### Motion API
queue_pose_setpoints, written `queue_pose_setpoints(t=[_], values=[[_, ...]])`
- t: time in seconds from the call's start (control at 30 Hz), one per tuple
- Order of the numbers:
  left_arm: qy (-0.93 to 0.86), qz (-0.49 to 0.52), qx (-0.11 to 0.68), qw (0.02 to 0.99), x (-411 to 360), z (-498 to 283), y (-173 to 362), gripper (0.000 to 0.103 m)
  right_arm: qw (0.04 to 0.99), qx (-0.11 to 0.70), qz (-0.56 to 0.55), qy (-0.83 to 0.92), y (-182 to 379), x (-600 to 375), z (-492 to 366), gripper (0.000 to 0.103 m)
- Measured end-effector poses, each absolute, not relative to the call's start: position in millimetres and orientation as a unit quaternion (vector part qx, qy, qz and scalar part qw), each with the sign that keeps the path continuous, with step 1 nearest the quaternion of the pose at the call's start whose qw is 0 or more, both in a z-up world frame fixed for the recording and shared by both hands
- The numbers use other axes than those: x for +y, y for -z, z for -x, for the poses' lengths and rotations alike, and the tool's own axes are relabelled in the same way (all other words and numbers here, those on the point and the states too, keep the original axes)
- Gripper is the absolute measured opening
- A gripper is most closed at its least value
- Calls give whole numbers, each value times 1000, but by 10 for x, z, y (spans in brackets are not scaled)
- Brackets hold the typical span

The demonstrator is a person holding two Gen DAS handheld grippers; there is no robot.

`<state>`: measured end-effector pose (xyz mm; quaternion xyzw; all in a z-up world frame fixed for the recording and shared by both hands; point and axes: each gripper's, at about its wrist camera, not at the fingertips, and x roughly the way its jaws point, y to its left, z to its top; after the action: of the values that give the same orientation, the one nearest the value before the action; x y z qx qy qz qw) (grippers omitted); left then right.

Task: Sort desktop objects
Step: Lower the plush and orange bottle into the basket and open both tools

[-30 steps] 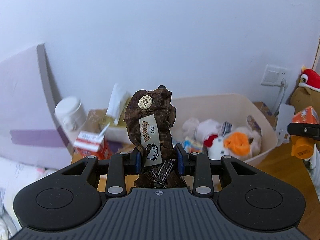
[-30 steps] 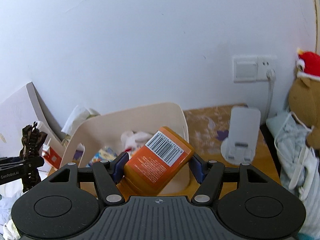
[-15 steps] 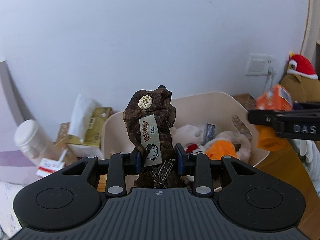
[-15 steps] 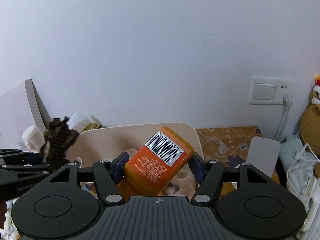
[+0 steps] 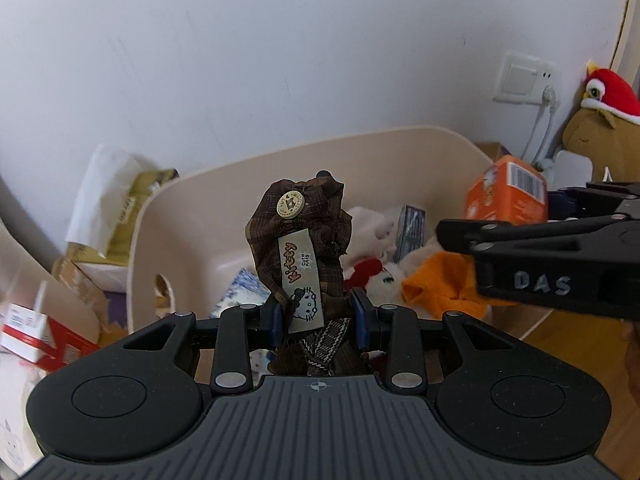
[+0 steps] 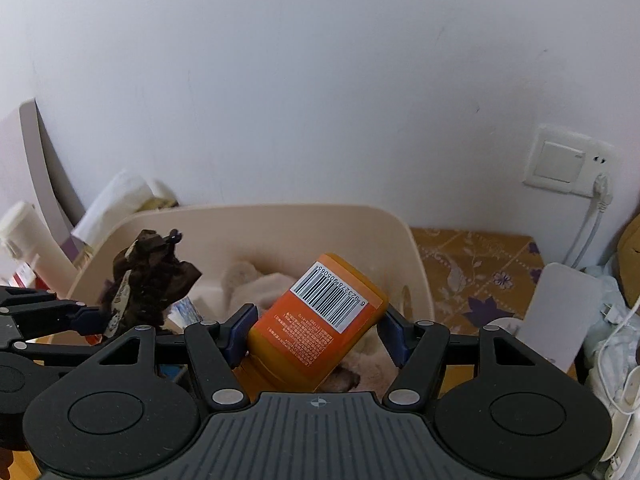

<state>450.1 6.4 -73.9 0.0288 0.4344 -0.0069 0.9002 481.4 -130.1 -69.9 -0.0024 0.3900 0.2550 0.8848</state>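
Now, on the left, the left gripper (image 5: 318,314) is clamped on a brown plaid fabric piece (image 5: 302,240), cat label and button facing us, held above the beige bin (image 5: 280,160), likely for dropping in. To the right, the right gripper (image 6: 316,330) pinches a tilted orange bottle (image 6: 320,320), barcode up, over that same bin.

Below the left gripper (image 5: 318,314), the brown plaid cloth (image 5: 304,240) gets hidden behind the body. The orange bottle (image 6: 316,328)'s lower end is covered by the right gripper (image 6: 318,330), cap unseen.
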Motion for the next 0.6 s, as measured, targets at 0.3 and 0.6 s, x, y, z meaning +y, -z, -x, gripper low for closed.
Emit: queue_pose_setpoints(t=[0.3,0.6], values=[[22,-24,460,887,101,-4536,846,43,870,412,43,-266,864,-1136,-4864,63],[-1,-44,436,899,35,-4412,765,72,867,407,72,-279,808,-1205,-4848,80]])
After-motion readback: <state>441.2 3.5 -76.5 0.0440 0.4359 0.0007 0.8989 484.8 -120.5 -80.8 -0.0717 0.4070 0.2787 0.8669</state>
